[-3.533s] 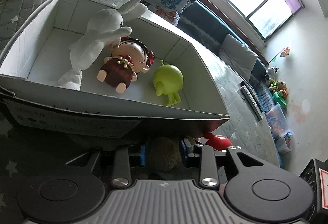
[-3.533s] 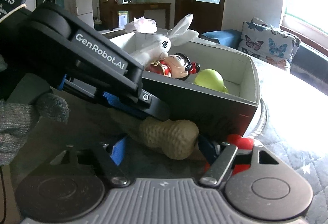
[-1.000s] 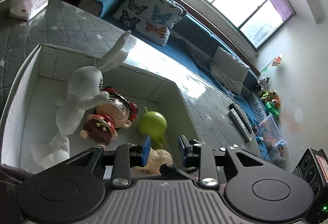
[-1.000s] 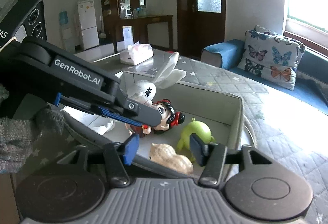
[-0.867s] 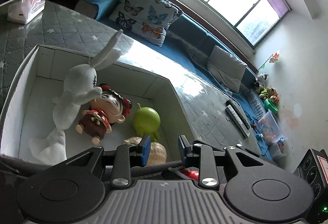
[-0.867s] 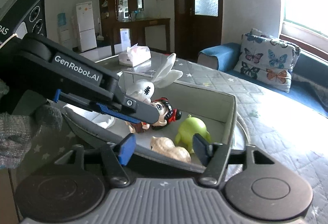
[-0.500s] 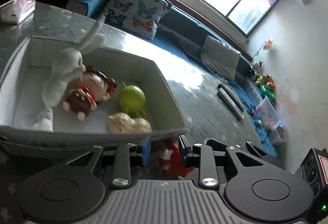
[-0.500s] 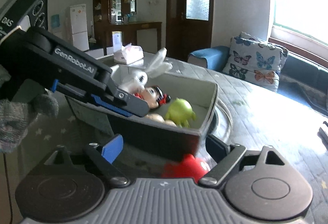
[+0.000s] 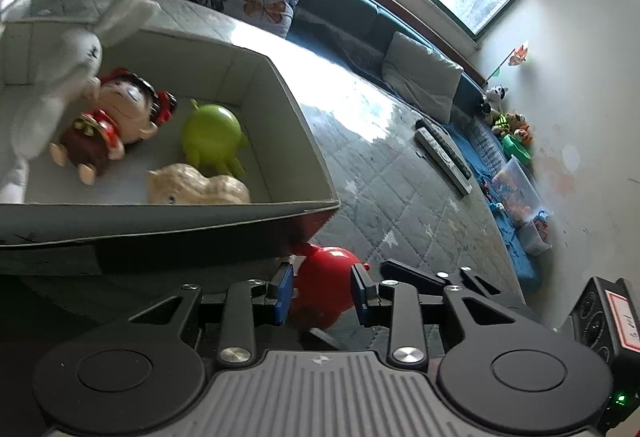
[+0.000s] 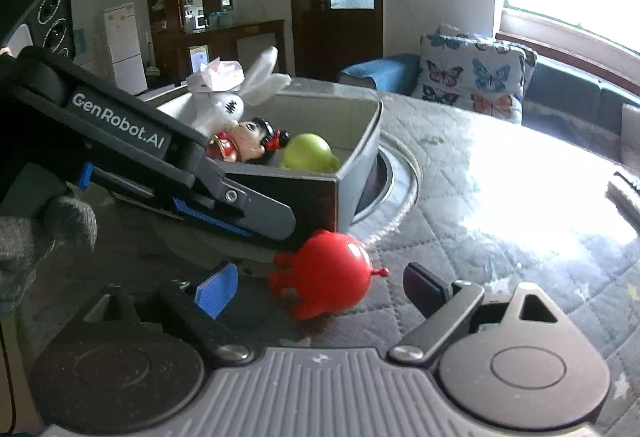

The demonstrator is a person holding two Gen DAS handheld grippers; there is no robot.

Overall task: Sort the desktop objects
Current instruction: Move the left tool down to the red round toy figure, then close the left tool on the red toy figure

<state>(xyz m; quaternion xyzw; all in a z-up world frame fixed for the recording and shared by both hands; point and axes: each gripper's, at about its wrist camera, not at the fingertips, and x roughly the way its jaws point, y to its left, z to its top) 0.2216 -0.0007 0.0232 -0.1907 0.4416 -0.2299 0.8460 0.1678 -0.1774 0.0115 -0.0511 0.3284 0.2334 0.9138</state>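
Left gripper (image 9: 321, 291) fingers narrow, bracketing red toy (image 9: 326, 277), contact uncertain | right gripper (image 10: 320, 287) fingers wide, toy between | toy on desk (image 10: 500, 197), box (image 10: 352, 173) at 11 o'clock | advice: grip centrally before lifting.

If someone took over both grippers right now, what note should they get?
Left gripper: open, straddling the red toy, not clamped.
Right gripper: open wide, empty, also facing that toy.
Box: holds the white rabbit, doll, green toy and peanut toy.
Done: four toys boxed.
Left: the red toy, on the table beside the box's corner.
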